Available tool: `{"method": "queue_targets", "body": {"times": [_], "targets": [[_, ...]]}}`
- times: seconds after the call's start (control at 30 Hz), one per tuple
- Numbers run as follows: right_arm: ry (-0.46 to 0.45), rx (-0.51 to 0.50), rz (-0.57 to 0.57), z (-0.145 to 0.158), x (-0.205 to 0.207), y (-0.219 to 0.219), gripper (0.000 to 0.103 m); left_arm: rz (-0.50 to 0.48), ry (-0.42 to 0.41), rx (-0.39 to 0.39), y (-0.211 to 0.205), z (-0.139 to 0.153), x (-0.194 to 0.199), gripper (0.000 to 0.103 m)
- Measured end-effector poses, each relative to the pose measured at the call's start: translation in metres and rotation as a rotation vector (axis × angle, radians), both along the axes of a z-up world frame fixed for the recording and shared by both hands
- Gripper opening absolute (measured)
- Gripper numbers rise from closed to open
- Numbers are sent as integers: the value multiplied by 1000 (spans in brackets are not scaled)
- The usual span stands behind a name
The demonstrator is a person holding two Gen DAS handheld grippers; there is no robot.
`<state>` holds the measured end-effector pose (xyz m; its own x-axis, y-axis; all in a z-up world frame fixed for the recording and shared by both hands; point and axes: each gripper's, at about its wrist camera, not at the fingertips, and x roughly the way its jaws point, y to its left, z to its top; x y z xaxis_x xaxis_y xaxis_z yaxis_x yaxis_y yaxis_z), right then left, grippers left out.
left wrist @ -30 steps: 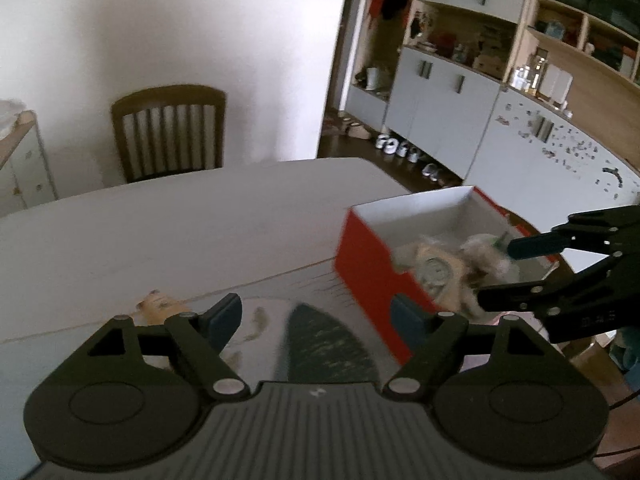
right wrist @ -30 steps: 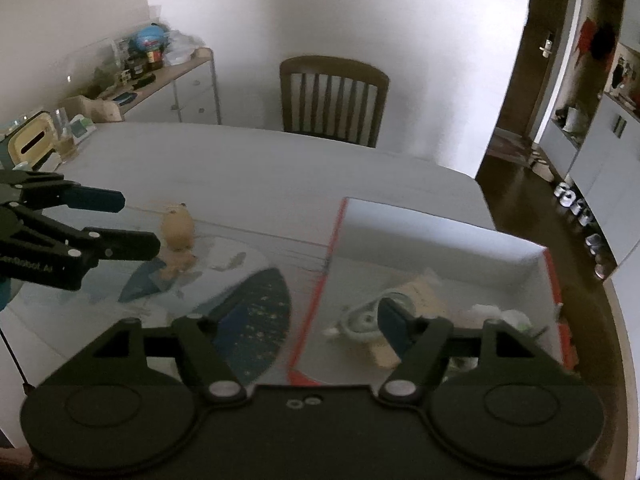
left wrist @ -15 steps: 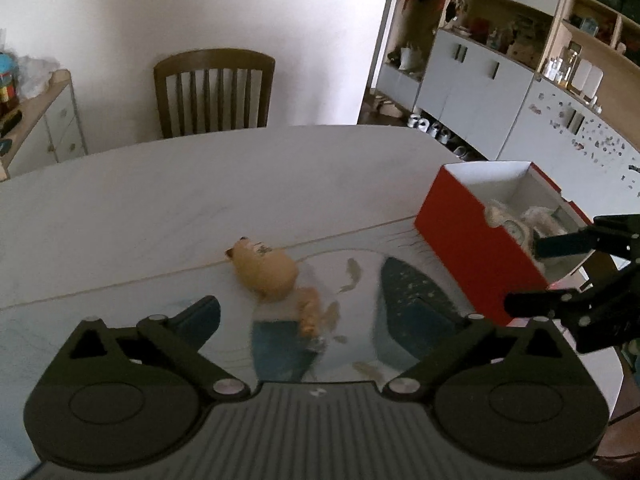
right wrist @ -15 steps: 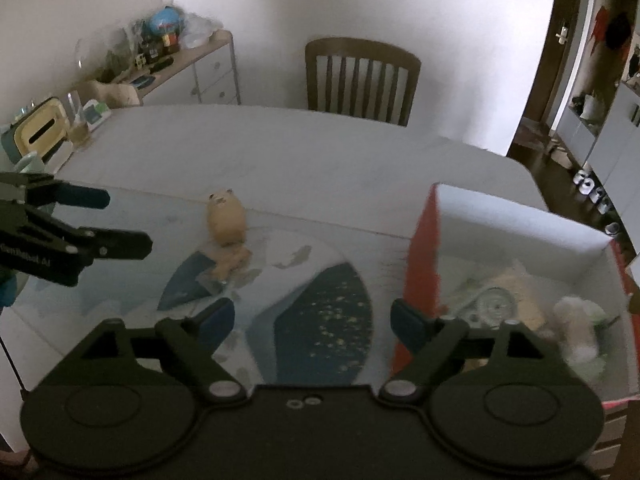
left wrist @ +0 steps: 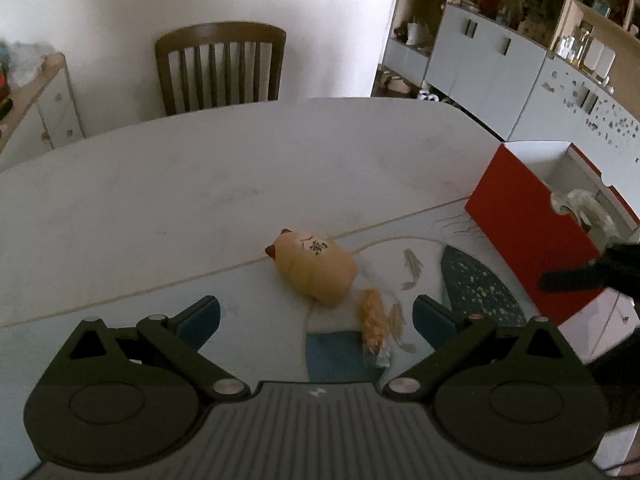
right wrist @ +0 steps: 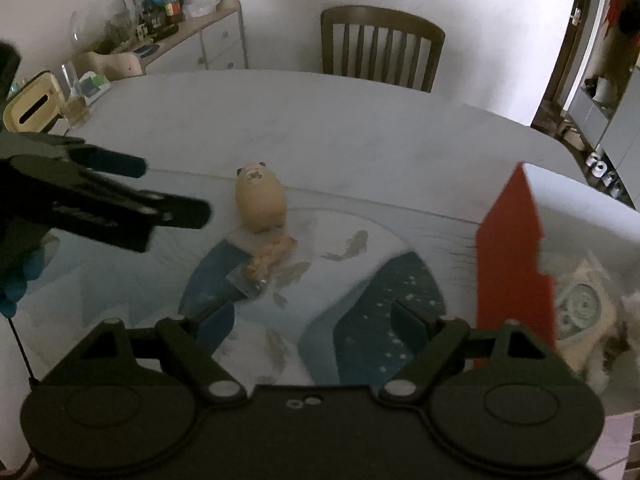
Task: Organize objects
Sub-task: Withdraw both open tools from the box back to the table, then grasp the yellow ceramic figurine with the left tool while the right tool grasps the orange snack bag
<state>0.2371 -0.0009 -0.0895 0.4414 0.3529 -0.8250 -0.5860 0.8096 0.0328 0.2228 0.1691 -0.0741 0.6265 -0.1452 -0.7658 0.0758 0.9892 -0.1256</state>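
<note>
Left view: my left gripper (left wrist: 316,316) has just been opening, now released w/ nothing between its jaws; the toy (left wrist: 314,268) lies on the mat just beyond it, the snack pack (left wrist: 374,320) beside it, the box (left wrist: 524,240) far right. Right view: right gripper (right wrist: 310,326) has also just opened, empty, over the mat near the box (right wrist: 512,248). Risk, imo: the toy looks round, so an off-centre pinch could roll it or snag the pack.

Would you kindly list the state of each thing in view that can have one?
left hand-held gripper: open, empty, jaws just widened.
right hand-held gripper: open, empty, jaws just widened.
red box: lidless, items inside.
tan animal figure: lying on its side on the mat.
small orange packet: lying flat beside the figure.
wooden chair: unoccupied at the table's far side.
</note>
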Motion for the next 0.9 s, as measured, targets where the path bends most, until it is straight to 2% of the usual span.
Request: {"method": "queue_targets", "body": {"times": [0.13,0.27,0.47,0.73,0.9], "targets": [[8,-18,5,-12,6,16,85,17,38,-22,2,-12,22,103],[33,-36,-5,-27,17,31,85,53,47,-4,2,-23,42,103],[61,-41,-13,-43,28,50,85,80,67,-21,0,-36,70,103],[94,-60,-59,-65,41,68,84,126,114,-41,-2,-55,91,103],[108,-61,-70,-74,46,79,83,109,120,-28,-6,-65,94,103]]}}
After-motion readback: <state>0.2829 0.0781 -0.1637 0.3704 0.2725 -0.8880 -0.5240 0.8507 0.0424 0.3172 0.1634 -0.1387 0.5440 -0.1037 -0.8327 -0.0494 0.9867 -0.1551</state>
